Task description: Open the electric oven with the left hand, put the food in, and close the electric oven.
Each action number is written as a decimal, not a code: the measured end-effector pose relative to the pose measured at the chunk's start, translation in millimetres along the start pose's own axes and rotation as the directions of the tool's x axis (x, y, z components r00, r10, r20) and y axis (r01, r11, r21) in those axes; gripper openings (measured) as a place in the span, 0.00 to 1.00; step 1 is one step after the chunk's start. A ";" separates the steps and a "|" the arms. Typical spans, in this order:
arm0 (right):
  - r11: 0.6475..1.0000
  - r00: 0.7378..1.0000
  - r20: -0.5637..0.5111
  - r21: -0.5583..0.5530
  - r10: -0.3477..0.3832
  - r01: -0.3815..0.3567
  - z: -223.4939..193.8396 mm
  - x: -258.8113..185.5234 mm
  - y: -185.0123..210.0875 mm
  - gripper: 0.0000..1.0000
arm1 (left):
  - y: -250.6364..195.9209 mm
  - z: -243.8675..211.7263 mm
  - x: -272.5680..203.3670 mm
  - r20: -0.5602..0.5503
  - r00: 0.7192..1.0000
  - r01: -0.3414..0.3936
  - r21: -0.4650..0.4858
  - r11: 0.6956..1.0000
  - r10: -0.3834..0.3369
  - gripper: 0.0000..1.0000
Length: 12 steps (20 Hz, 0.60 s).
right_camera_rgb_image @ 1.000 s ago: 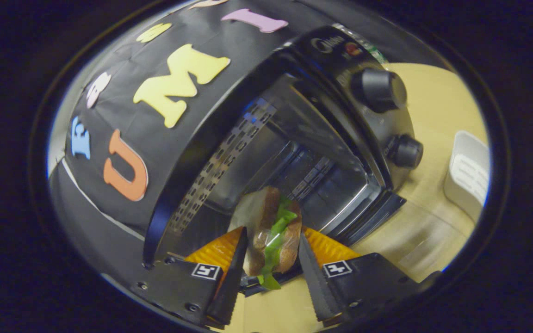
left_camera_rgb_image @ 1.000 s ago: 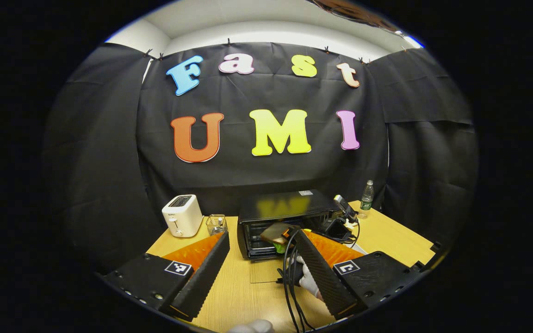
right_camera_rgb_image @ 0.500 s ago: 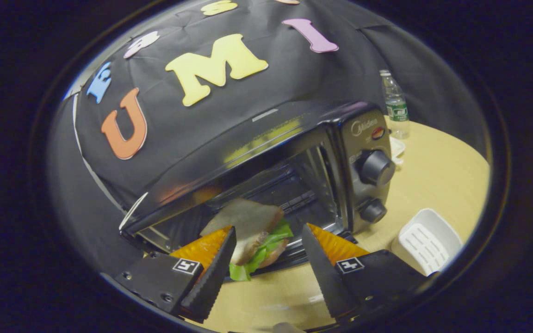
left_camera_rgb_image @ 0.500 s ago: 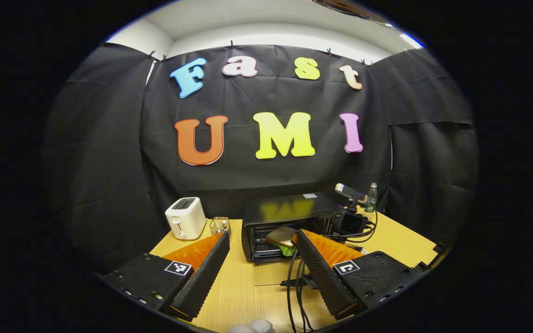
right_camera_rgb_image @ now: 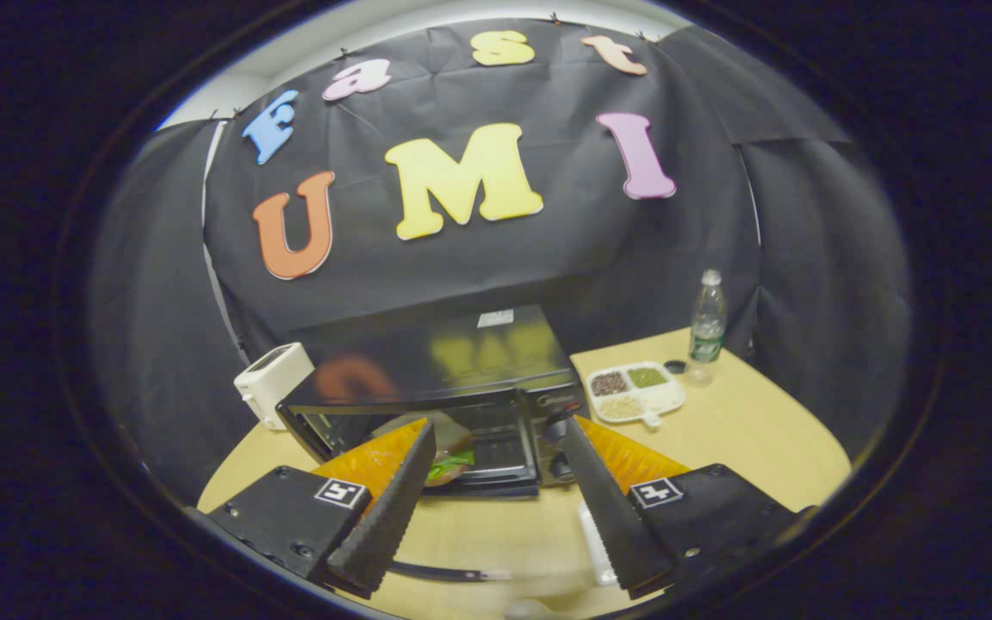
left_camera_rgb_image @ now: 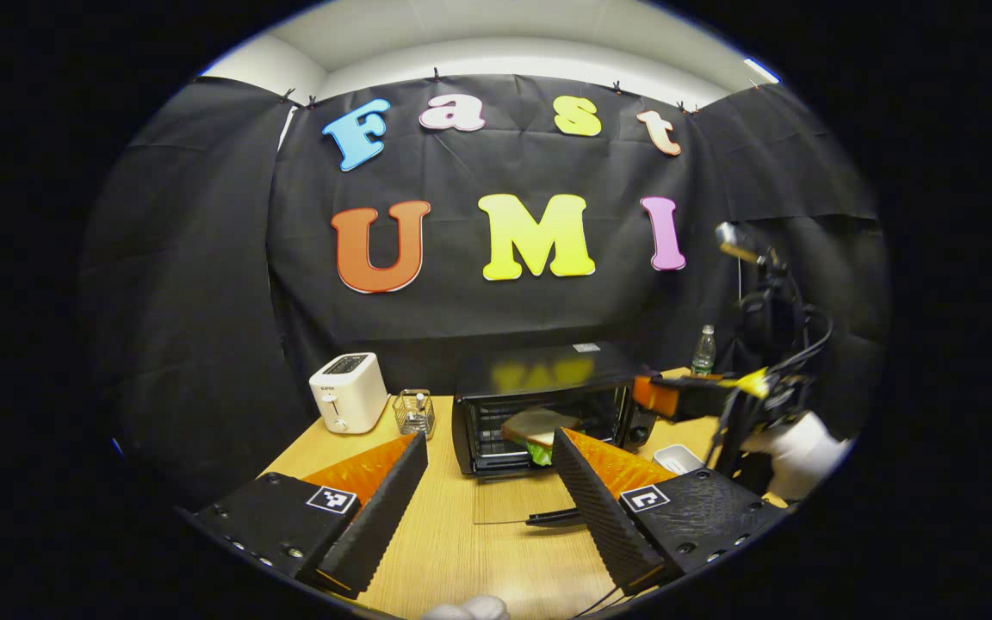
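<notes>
The wooden table [left_camera_rgb_image: 453, 551] carries everything here. At its back stands the black oven [left_camera_rgb_image: 539, 387], its glass door [left_camera_rgb_image: 509, 504] folded down flat onto the tabletop, with the door handle at the near edge. Inside the oven, on the rack, lies the sandwich [left_camera_rgb_image: 535, 429], bread on top and green lettuce showing at its front edge; in the right gripper view the sandwich [right_camera_rgb_image: 444, 448] sits in the oven [right_camera_rgb_image: 436, 387] cavity just behind the left finger.

The left gripper [left_camera_rgb_image: 487, 508] hangs over the table in front of the open door, its jaws spread wide with nothing between them. The right gripper [right_camera_rgb_image: 496, 508] is also spread wide and empty, held well back from the oven; in the left gripper view the right gripper [left_camera_rgb_image: 685, 398] shows to the right of the oven, held by a gloved hand [left_camera_rgb_image: 793, 448].

A white toaster [left_camera_rgb_image: 345, 403] stands left of the oven, with a small wire basket [left_camera_rgb_image: 415, 413] between them. Right of the oven sit a divided dish [right_camera_rgb_image: 634, 392] of grains and a plastic bottle [right_camera_rgb_image: 707, 327], near the back edge.
</notes>
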State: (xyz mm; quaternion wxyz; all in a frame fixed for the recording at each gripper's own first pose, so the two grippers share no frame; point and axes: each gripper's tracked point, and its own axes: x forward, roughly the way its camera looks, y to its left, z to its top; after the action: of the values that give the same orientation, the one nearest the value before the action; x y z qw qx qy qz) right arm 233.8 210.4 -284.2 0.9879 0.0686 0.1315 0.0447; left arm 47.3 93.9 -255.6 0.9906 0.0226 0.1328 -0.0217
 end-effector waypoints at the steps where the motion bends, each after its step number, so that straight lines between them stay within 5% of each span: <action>1: 1.000 1.000 0.011 -0.024 -0.010 0.010 12.6 -16.9 -10.8 0.97 | -3.9 -9.5 2.1 -0.022 1.000 -0.004 0.000 1.000 0.004 0.95; 12: 0.990 0.987 0.153 -0.130 -0.041 0.061 116.4 -156.2 -118.0 0.97 | -58.7 -119.8 31.2 -0.227 0.974 -0.011 -0.067 0.998 -0.005 0.96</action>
State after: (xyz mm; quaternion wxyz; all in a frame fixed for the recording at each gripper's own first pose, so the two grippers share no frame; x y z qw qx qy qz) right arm 122.8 62.9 -150.6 0.9982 0.0018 0.0552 0.0228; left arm 43.1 40.3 -381.6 0.9692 -0.0083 0.2456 -0.0129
